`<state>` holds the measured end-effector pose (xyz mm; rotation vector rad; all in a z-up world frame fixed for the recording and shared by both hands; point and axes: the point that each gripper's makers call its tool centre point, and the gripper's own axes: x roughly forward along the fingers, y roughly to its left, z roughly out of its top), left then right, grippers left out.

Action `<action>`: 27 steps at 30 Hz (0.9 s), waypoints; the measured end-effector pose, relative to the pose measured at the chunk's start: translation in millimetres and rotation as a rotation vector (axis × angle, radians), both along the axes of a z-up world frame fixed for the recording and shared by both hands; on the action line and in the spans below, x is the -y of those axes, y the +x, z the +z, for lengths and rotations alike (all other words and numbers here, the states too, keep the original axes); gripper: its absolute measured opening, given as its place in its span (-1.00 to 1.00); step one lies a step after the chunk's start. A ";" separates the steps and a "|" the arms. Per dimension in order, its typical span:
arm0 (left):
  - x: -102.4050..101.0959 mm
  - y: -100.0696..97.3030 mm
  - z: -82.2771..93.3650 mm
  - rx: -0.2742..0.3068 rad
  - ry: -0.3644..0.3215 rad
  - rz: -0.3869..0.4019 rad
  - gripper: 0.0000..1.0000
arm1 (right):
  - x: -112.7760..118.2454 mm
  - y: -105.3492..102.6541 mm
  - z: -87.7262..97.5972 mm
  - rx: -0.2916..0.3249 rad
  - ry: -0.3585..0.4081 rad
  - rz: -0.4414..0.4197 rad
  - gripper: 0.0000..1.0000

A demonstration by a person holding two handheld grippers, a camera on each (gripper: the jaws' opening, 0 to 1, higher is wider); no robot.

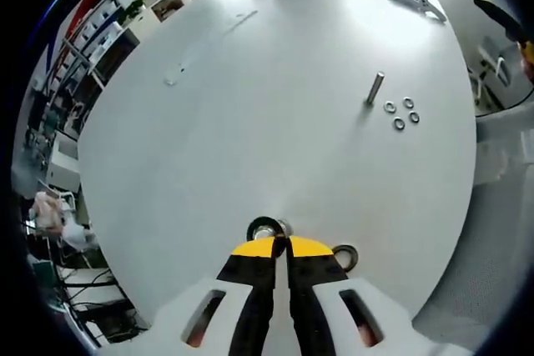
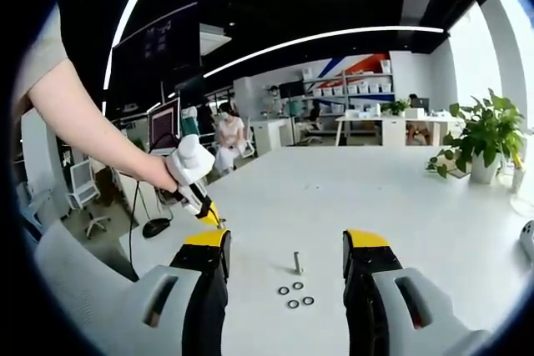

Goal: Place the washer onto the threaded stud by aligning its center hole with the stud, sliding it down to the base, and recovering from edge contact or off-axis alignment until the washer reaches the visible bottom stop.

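Washers: four small rings [image 1: 402,114] lay loose on the white bench [image 1: 250,122], just right of the stud.
Stud: threaded stud [image 1: 375,88] stood upright, bare.
Left gripper [image 1: 281,247]: fingers closed together over a dark ring [image 1: 265,228] at their tips.
Right gripper [image 2: 286,248]: fingers wide open, empty, stud [image 2: 296,263] between them farther off.

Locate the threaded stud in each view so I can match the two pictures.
Left gripper view: the threaded stud stands on the white table, upper right of centre.
Right gripper view: the threaded stud stands low at centre, between that gripper's open fingers.
Shared landmark: the cluster of four small washers lying beside the stud.
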<state>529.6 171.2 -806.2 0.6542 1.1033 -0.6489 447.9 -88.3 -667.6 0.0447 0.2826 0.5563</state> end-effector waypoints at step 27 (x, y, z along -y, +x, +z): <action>3.0 -3.8 -1.1 0.043 0.036 -0.065 -0.94 | 3.0 0.7 -1.5 -0.004 -0.010 -0.011 0.13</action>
